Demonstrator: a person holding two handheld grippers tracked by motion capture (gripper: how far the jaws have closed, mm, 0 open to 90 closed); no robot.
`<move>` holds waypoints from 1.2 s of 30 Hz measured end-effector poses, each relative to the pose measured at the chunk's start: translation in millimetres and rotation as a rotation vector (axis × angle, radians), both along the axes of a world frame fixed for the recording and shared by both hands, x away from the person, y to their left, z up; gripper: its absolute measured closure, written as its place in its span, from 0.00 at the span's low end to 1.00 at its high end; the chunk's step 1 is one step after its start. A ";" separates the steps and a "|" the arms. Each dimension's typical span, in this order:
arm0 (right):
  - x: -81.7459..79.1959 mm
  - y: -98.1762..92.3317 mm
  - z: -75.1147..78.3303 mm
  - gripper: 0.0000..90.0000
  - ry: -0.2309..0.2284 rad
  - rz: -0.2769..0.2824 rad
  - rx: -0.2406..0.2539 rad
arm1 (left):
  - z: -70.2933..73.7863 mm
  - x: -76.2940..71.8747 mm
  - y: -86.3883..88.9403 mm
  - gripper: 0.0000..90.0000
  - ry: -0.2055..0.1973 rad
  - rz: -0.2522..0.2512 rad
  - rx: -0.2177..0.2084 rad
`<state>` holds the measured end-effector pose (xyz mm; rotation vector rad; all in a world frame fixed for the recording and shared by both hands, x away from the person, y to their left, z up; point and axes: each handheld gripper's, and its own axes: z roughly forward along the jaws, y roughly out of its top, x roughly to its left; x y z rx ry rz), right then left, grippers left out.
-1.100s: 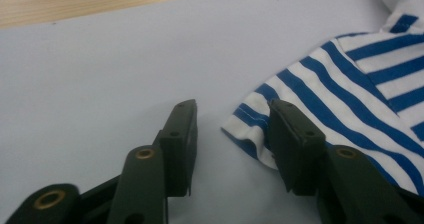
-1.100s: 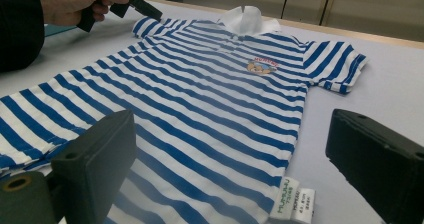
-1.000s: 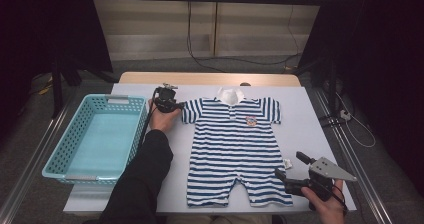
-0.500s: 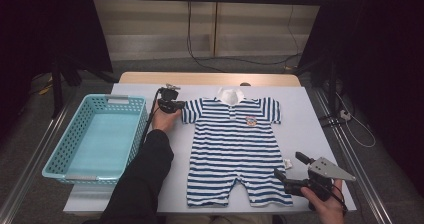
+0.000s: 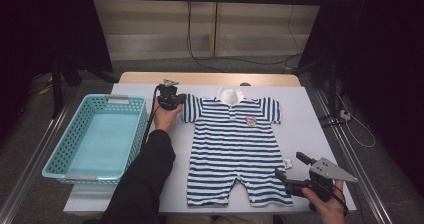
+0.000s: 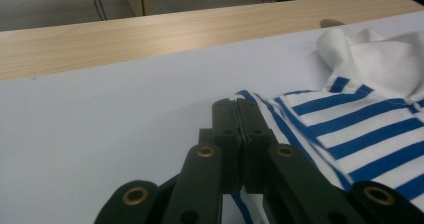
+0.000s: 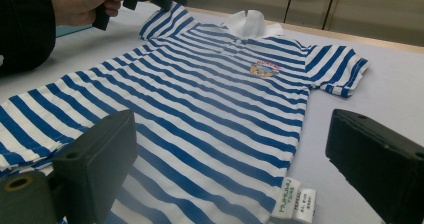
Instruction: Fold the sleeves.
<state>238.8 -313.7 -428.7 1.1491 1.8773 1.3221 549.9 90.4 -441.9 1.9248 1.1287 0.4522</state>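
1. Left gripper (image 5: 171, 100): I read the jaws as having just closed, pressed together on the edge of the striped romper's (image 5: 235, 144) sleeve (image 5: 191, 108). In the left gripper view the two black jaws meet flat, with blue-and-white cloth running under and beside them.
2. Right gripper (image 5: 288, 180): jaws stand wide apart with nothing between the pads, hovering just off the romper's lower right leg hem. In the right gripper view the pads frame the cloth without touching it.
3. The romper lies flat, front up, collar (image 5: 230, 95) toward the far edge, in the middle of the white table sheet (image 5: 310, 114).
4. Edges and room: bare sheet on the romper's right side and a narrower strip on its left, between it and the turquoise basket (image 5: 95, 136), which sits at the table's left edge. A bare wooden strip (image 5: 210, 78) runs beyond the sheet, just behind the collar.
5. Writing: a white side label (image 7: 294, 200) sticks out at the hem near my right gripper; green print on it, too small for me to read. The chest badge (image 7: 265, 68) carries coloured lettering I cannot make out.
6. View differences: the right gripper view gives the label and the left hand (image 7: 85, 1) at the sleeve; the high view gives the basket and table edges; the left gripper view gives the closed jaw line.
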 end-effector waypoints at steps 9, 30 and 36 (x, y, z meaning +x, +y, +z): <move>0.3 0.6 0.1 0.07 0.002 0.003 0.003 | 8.1 -7.6 -14.0 0.98 -0.025 -0.059 -0.029; 0.1 0.9 0.9 0.07 -0.002 0.010 0.012 | 11.4 -9.1 -58.6 0.98 -0.023 -0.097 -0.078; 0.2 0.8 0.8 0.07 -0.002 0.012 0.013 | 7.2 -7.2 -64.0 0.97 -0.005 -0.100 -0.080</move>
